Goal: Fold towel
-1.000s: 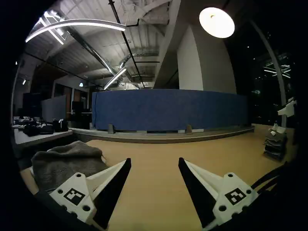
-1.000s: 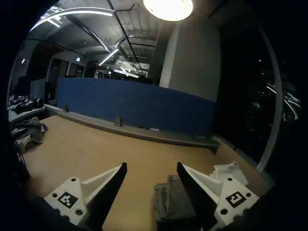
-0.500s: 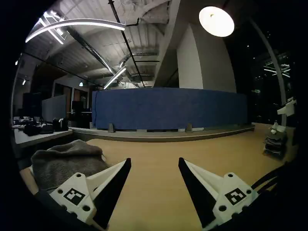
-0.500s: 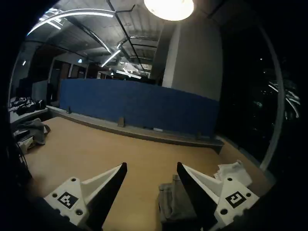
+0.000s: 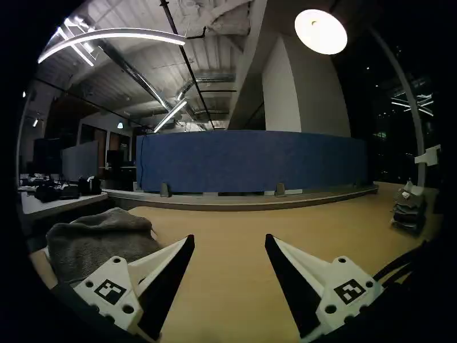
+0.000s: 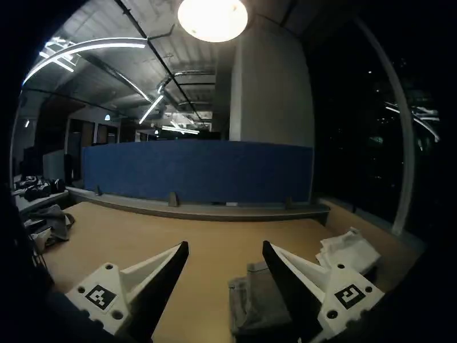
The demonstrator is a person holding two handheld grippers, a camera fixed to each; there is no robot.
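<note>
Right gripper [image 6: 224,244] levelled out; left gripper [image 5: 229,237] unmoved.

Both views are dim overall. A round ceiling lamp [image 5: 321,31] glares white, blown out with no detail, and a curved light strip [image 5: 108,37] gleams at upper left. The table [image 5: 240,228] takes a soft warm wash, with only faint, blurry shadows. The right side falls to near black, probably night-dark windows. Fisheye bending curves straight lines toward the rim. The grey towel [image 5: 97,243] at the left edge looks murky and grainy.
</note>
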